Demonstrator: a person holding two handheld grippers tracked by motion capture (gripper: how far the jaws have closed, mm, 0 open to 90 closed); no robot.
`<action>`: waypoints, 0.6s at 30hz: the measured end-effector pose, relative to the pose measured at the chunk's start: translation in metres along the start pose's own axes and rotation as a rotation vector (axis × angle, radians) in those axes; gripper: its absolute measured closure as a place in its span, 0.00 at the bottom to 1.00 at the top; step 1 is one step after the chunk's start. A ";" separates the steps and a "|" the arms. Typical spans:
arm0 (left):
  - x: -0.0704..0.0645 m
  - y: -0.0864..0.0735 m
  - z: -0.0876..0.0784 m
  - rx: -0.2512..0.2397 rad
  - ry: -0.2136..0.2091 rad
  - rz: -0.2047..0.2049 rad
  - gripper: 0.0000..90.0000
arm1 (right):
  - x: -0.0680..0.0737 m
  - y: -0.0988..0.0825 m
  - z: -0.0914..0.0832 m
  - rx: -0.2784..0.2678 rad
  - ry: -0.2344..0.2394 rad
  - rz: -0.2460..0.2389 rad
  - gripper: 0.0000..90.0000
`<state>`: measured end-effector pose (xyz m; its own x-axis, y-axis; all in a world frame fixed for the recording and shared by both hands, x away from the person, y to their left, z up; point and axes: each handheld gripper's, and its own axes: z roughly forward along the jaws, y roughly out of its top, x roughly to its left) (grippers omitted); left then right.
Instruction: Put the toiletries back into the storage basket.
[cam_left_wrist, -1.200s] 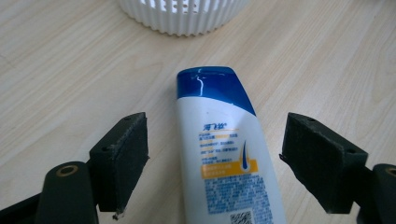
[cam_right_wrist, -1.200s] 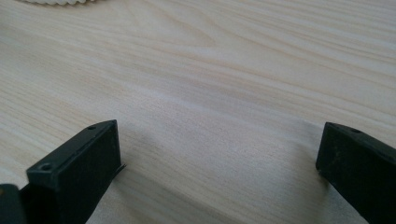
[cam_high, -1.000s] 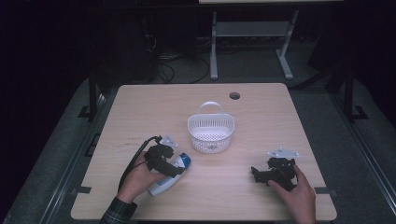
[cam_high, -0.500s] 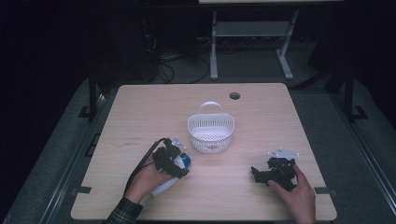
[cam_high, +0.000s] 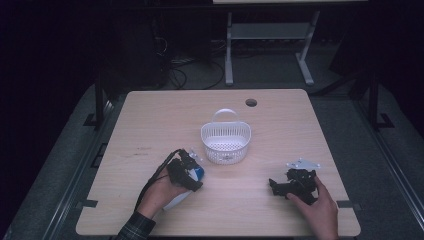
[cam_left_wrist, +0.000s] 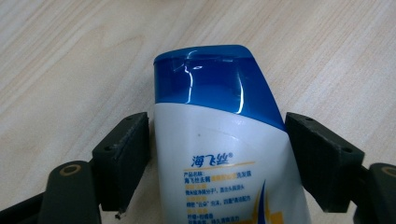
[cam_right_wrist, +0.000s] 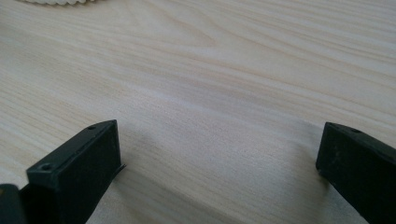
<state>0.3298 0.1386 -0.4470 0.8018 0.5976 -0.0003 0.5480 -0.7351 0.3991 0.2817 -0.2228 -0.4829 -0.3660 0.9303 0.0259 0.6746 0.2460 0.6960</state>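
White basket (cam_high: 225, 142) empty, shampoo bottle (cam_left_wrist: 224, 154) lying beside it

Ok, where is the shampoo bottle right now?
In the high view the shampoo bottle lies on the table's front left, just left of the white basket, between the left gripper's jaws.

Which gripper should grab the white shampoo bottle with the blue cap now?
Left. The left gripper already straddles the white shampoo bottle with the blue cap, with small gaps beside its pads. The right gripper rests open on bare wooden table.
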 end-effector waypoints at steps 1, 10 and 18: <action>0.000 0.000 0.000 -0.002 -0.001 -0.002 0.30 | 0.000 0.000 0.000 0.000 0.000 -0.001 0.00; -0.001 0.000 -0.002 -0.001 -0.002 -0.007 0.35 | 0.000 0.000 0.000 0.000 0.000 0.000 0.00; 0.000 -0.001 -0.006 -0.033 -0.018 -0.009 0.38 | 0.000 0.000 0.000 0.000 0.000 0.000 0.00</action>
<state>0.3274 0.1409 -0.4414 0.8010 0.5983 -0.0207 0.5476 -0.7184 0.4291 0.2817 -0.2228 -0.4829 -0.3659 0.9303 0.0262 0.6746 0.2457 0.6961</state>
